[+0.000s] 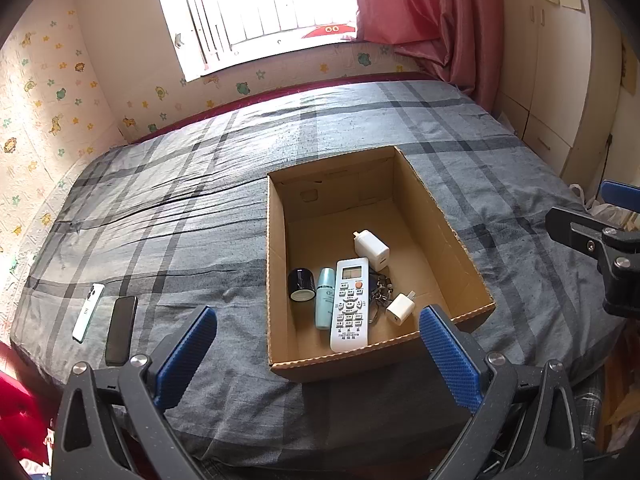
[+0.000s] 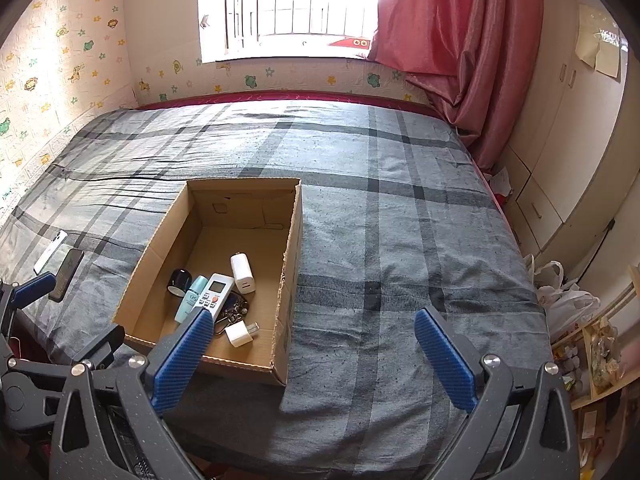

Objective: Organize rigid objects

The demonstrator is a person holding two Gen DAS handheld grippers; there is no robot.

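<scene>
An open cardboard box point(image 1: 448, 224) lies on the bed and also shows in the right wrist view point(image 2: 294, 256). Inside it are a white remote point(image 1: 350, 304), a teal bottle point(image 1: 325, 298), a dark jar point(image 1: 301, 284), two white chargers point(image 1: 372, 249) point(image 1: 399, 309) and keys point(image 1: 380, 286). A black phone point(image 1: 121, 330) and a white phone point(image 1: 89, 312) lie on the bed at the left. My left gripper point(image 1: 318, 354) is open and empty before the box's near wall. My right gripper point(image 2: 312, 354) is open and empty over the bed, right of the box.
The plaid grey bedsheet point(image 2: 400, 220) covers the bed. A window and a red curtain point(image 2: 460, 40) are behind it, with wardrobes point(image 2: 572, 140) at the right. Bags and shelves point(image 2: 568, 304) stand by the bed's right edge.
</scene>
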